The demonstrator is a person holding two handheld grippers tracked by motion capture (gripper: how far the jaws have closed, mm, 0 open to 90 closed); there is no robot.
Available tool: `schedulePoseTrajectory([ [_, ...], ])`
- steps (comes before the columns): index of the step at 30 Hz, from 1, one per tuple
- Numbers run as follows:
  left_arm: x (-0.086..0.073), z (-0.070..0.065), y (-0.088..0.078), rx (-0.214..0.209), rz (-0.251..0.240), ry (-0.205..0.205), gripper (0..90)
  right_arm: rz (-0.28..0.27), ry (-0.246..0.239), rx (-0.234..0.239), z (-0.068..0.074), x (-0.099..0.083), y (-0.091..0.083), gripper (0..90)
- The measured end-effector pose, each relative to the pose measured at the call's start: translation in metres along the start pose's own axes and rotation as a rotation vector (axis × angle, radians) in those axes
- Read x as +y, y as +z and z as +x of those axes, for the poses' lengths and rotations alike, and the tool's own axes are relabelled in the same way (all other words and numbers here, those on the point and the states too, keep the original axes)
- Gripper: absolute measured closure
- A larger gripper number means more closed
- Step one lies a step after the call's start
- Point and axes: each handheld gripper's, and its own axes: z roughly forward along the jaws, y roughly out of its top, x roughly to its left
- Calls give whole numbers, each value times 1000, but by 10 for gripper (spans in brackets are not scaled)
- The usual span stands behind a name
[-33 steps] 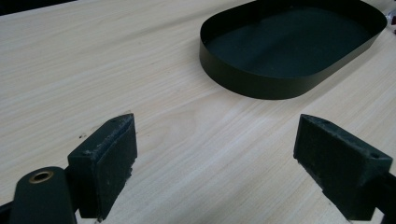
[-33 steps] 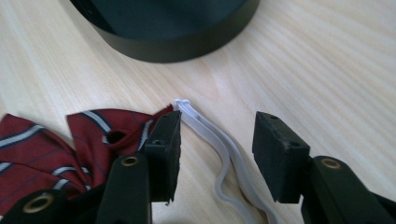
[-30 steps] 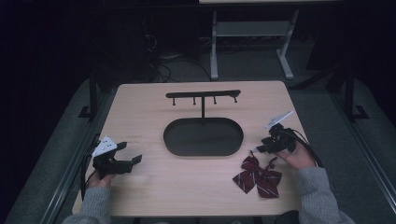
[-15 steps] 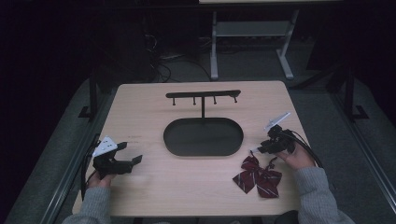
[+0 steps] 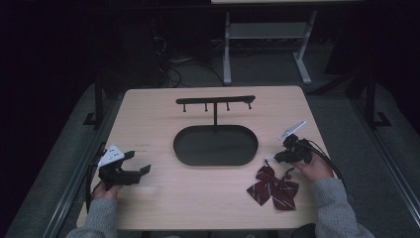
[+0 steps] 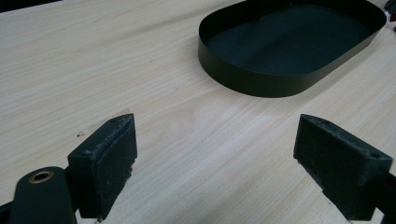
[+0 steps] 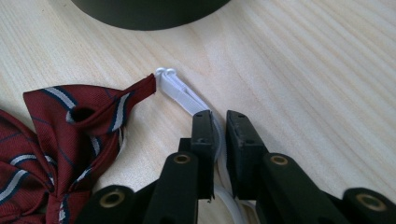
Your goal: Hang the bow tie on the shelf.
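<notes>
Two hand-held grippers: my right hand-held gripper (image 7: 218,122) pinches the bow tie's (image 7: 60,140) white strap (image 7: 180,93), jaws nearly closed on it, nr table's (image 5: 198,198) right edge. My left hand-held gripper (image 6: 215,154) is spread wide, empty, over bare wood nr left edge w/ black tray (image 6: 289,46) ahead.

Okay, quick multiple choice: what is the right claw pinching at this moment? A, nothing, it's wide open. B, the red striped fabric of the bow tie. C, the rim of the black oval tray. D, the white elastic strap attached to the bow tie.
D: in the right gripper view the right claw has its jaws nearly closed on the white elastic strap that runs out from the bow tie, not on the fabric.
</notes>
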Motion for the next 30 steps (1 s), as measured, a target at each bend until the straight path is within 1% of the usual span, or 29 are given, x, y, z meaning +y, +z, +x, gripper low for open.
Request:
schedulePoseTrajectory([
  [4,0,0,0,-2,1,2,130,-3,0,-1,1,-1,0,855],
  [6,0,0,0,-1,-1,1,130,-22,-1,-10,2,-3,0,864],
  [10,0,0,0,-2,1,3,130,-45,35,2,0,-9,-2,876],
  [13,0,0,1,-2,3,4,130,-46,41,-1,0,-9,-4,880],
  [15,0,-1,1,-3,3,4,130,-58,43,-2,1,-9,-7,881],
  [20,0,-1,1,-4,7,2,130,-85,17,-20,5,-7,-14,882],
  [22,0,-1,1,-4,6,2,130,-85,22,-17,7,-7,-16,883],
  [26,0,-1,2,-6,8,1,130,-100,-7,-23,17,-1,-25,883],
  [29,0,-1,2,-5,6,2,130,-110,-34,-35,21,5,-32,884],
  [30,0,-1,2,-5,6,2,130,-110,-34,-35,21,5,-32,884],
])
